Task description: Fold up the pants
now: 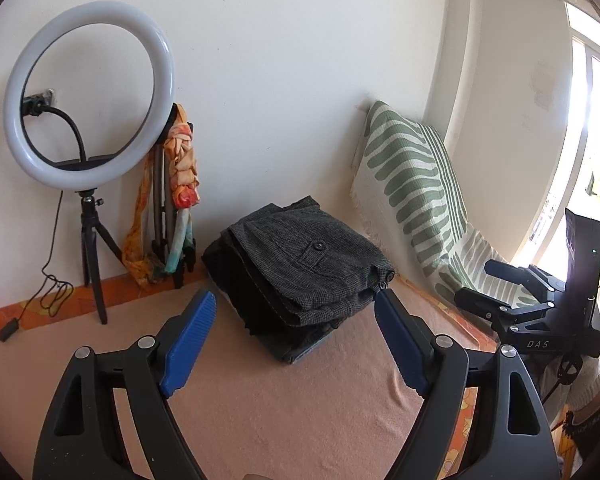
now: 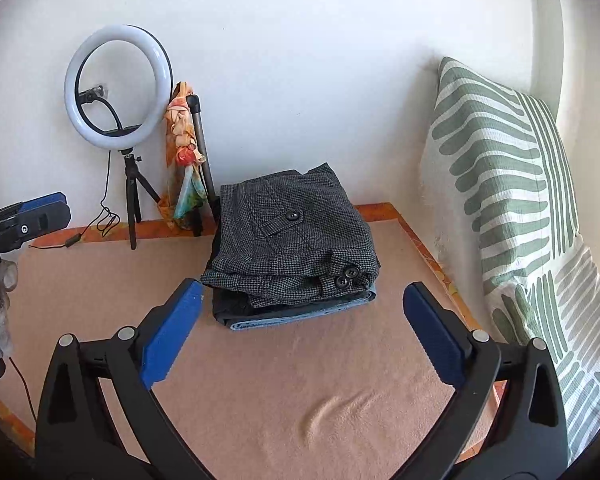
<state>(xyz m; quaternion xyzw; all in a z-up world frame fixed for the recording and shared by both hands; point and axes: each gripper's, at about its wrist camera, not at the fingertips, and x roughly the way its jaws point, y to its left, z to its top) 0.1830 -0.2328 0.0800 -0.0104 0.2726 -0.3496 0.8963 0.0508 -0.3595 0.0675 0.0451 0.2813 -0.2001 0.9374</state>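
Grey houndstooth pants [image 1: 304, 264] lie folded on top of a stack of folded garments, with blue jeans [image 2: 300, 316] at the bottom, on the peach blanket [image 1: 280, 400] near the wall. They also show in the right wrist view [image 2: 292, 240]. My left gripper [image 1: 294, 300] is open and empty, just in front of the stack. My right gripper [image 2: 302, 292] is open and empty, its fingertips level with the stack's near edge. The right gripper shows at the right of the left wrist view [image 1: 540, 304]; the left gripper's tip shows at the left of the right wrist view [image 2: 40, 212].
A ring light on a tripod [image 1: 88, 96] and a scarf-draped stand [image 1: 180, 192] are against the wall at the back left, with a cable [image 1: 48, 288] trailing onto the blanket. A green-striped pillow [image 2: 512, 208] leans at the right. A window [image 1: 596, 152] is far right.
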